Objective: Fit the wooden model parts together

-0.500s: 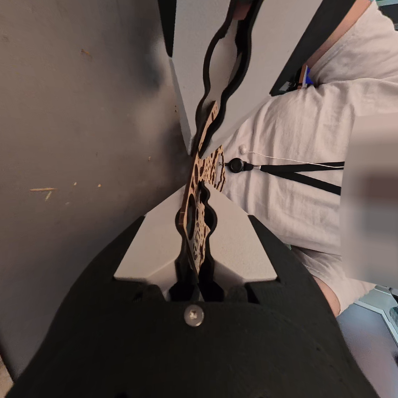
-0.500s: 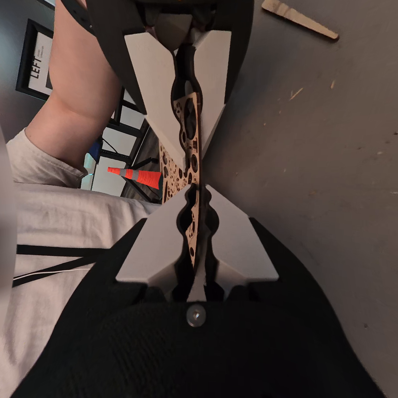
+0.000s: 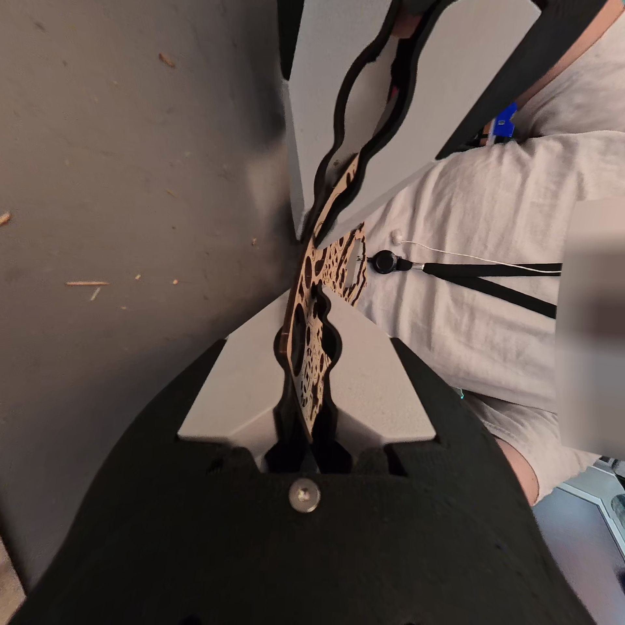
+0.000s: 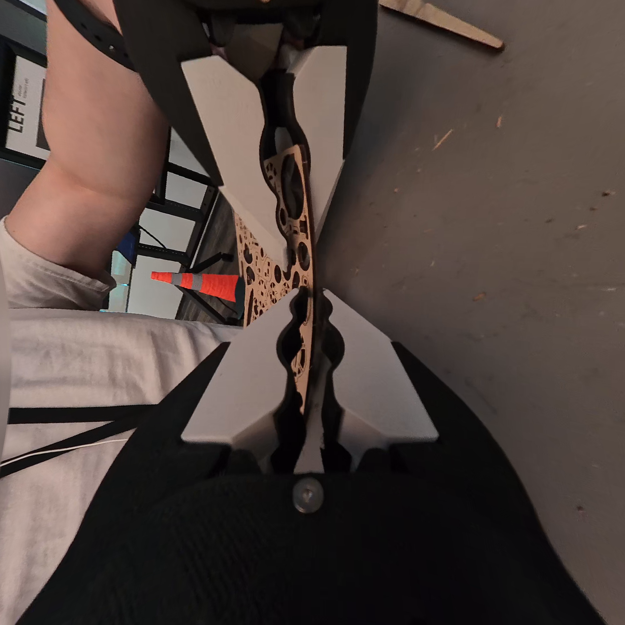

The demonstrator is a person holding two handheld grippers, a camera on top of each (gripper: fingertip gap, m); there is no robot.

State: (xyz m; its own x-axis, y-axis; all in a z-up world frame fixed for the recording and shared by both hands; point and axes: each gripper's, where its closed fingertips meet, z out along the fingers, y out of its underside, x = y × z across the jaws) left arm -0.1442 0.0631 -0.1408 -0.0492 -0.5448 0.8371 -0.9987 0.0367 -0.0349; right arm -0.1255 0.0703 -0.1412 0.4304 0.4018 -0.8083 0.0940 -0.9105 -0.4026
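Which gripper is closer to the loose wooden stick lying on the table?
Probably left. In the right wrist view, the left gripper reaches in from the top, beside the wooden stick in the corner. The right gripper sits lower, farther away.

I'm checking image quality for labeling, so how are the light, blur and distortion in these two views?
Left wrist view: dim, wide-angle bending, wooden sheet sharp between the left gripper, mosaic patch at right. Right wrist view: dim too, table shadowed near the right gripper.
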